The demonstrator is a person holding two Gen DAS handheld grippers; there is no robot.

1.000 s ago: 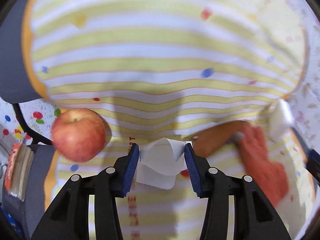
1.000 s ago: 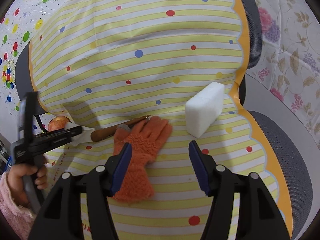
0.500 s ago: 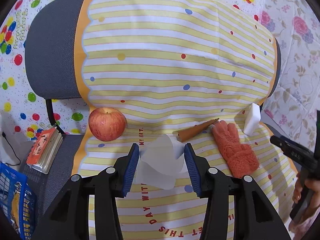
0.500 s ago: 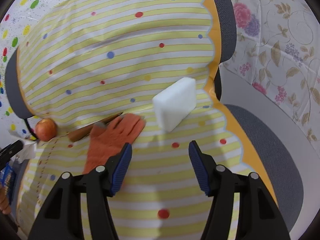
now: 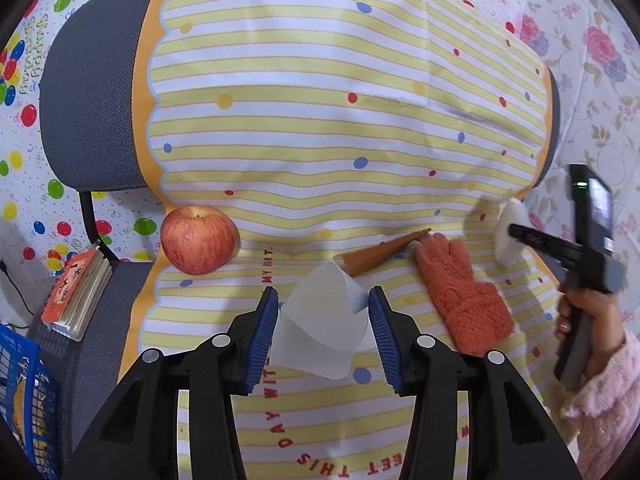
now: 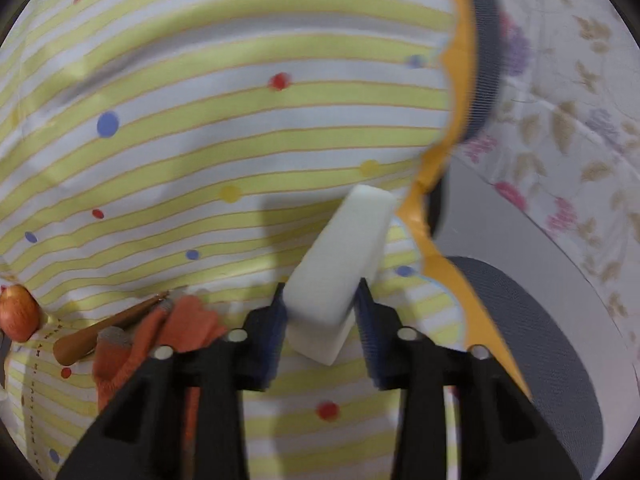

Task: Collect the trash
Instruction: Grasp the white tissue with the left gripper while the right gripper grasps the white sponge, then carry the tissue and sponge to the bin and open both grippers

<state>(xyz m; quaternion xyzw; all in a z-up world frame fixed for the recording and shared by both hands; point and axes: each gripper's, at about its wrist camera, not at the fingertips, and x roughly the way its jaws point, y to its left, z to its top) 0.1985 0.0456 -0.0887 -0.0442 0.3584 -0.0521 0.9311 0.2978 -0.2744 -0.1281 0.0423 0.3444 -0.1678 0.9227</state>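
My left gripper (image 5: 323, 320) is shut on a crumpled white paper (image 5: 320, 324) and holds it above the striped cloth. My right gripper (image 6: 322, 312) has its jaws on either side of a white foam block (image 6: 340, 272) at the cloth's right edge; the view is blurred and contact is unclear. The block also shows in the left wrist view (image 5: 509, 236), with the right gripper (image 5: 520, 234) at it.
A striped cloth (image 5: 320, 120) covers a grey chair (image 5: 88, 92). On it lie a red apple (image 5: 198, 239), a brown wooden handle (image 5: 380, 254) and an orange glove (image 5: 464, 300). A notebook (image 5: 76, 292) and a blue basket (image 5: 24, 408) are at the left.
My left gripper has pulled back with the paper, so more of the chair shows. My right gripper has moved forward to the foam block and now straddles it.
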